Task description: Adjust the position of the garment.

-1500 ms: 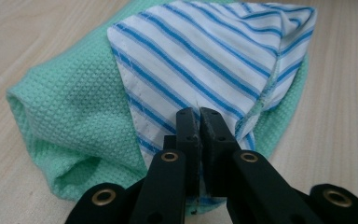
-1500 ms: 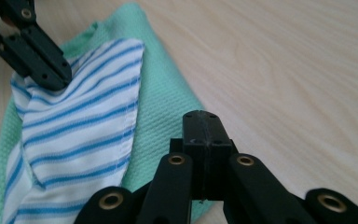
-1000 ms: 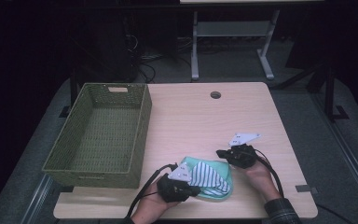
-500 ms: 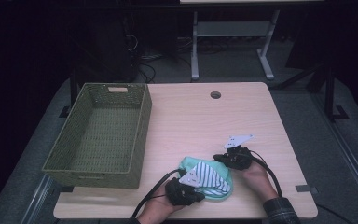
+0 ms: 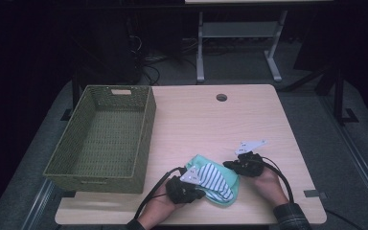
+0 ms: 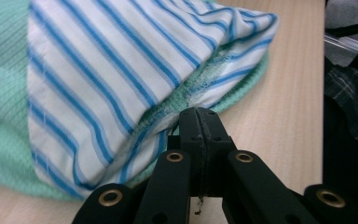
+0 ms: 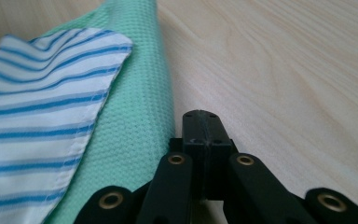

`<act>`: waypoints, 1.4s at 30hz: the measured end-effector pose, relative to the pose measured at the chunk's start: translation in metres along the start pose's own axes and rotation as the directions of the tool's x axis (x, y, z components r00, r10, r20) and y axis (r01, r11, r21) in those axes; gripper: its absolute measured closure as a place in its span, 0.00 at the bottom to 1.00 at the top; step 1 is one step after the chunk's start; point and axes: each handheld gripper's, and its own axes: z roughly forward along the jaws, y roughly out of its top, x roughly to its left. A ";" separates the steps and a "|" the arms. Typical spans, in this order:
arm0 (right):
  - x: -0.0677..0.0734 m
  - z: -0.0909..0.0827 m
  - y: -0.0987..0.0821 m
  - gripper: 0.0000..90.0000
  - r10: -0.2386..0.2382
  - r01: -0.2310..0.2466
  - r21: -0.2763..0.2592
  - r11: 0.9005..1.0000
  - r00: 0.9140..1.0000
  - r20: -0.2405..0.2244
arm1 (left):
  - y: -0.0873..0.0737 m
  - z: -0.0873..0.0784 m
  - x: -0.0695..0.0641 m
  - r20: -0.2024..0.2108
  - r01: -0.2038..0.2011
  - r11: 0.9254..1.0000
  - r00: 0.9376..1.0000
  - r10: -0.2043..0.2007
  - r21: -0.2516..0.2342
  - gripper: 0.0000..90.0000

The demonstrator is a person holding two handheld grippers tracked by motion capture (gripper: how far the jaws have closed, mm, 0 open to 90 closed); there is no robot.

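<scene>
Both grippers sit lower on the surface (image 5: pixel 268 124) than before. Left gripper (image 6: pixel 199 122) is clenched on the cloth (image 5: pixel 215 179) edge; right gripper (image 7: pixel 203 126) is clenched empty beside it (basket (image 5: pixel 100 136) unmoved).

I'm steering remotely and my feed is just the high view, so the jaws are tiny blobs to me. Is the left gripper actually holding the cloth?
Observer: The left gripper has its jaws pressed together at the hem of the striped cloth; I cannot tell whether fabric is pinched between them.
Operator: And the right one?
Observer: The right gripper has its jaws together too, beside the rolled edge of the green cloth, with bare table on its other side.
Operator: How do the cloths lie?
Observer: The striped one lies on top of the green one.
</scene>
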 end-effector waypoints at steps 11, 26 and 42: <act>0.006 -0.011 -0.010 1.00 -0.006 0.006 0.000 1.000 1.000 -0.004 | 0.006 -0.002 0.025 -0.075 0.008 1.000 0.997 -0.008 -0.003 0.99; 0.023 -0.022 -0.022 1.00 -0.035 0.035 0.020 0.999 0.999 -0.017 | 0.013 0.000 0.050 -0.149 0.007 1.000 0.989 -0.011 -0.026 0.99; 0.006 -0.044 -0.048 0.39 0.061 -0.055 -0.037 0.998 0.982 0.180 | 0.025 -0.018 0.049 -0.092 -0.024 0.999 0.995 0.021 -0.028 0.61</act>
